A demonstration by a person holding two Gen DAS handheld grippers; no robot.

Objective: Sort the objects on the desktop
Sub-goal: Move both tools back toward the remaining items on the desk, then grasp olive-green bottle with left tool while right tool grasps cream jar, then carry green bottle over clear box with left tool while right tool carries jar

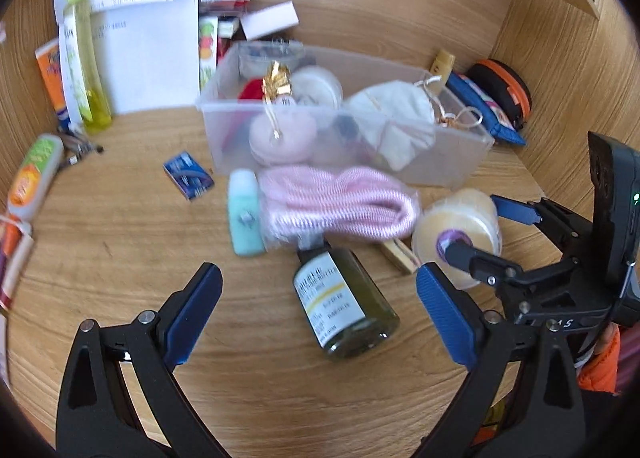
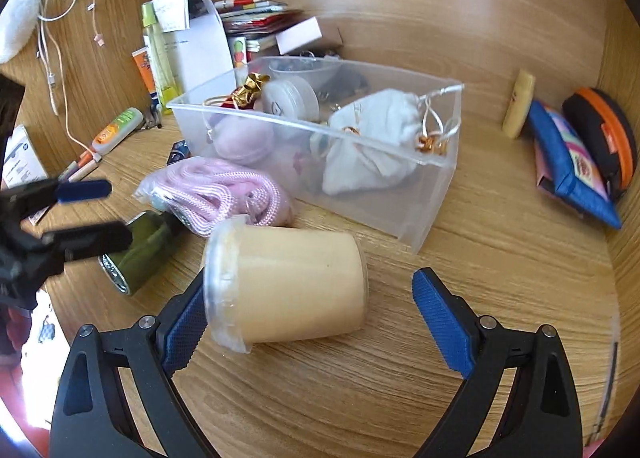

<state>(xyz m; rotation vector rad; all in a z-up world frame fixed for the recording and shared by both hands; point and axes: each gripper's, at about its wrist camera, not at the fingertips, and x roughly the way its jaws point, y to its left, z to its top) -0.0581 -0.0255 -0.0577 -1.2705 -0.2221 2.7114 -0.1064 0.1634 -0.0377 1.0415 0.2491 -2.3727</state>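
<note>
A clear plastic bin [image 1: 452,162] [image 2: 432,202] holds a white pouch [image 2: 372,138], pink puffs and a round case. In front of it lie a bagged pink cord [image 1: 340,202] [image 2: 224,190], a teal bottle [image 1: 244,214], a dark green bottle [image 1: 348,298] [image 2: 144,254] and a cream tub [image 1: 456,234] [image 2: 288,286] on its side. My left gripper [image 1: 320,306] is open above the green bottle. My right gripper [image 2: 308,318] is open around the cream tub, its left finger touching the lid end. It also shows in the left wrist view [image 1: 484,226].
Papers, a yellow-green bottle [image 1: 84,58] and booklets stand at the back left. A small blue box [image 1: 188,176] lies on the desk. A blue pouch [image 2: 572,166], an orange-rimmed black case [image 2: 604,138] and a cream stick [image 2: 518,104] sit at the right wall.
</note>
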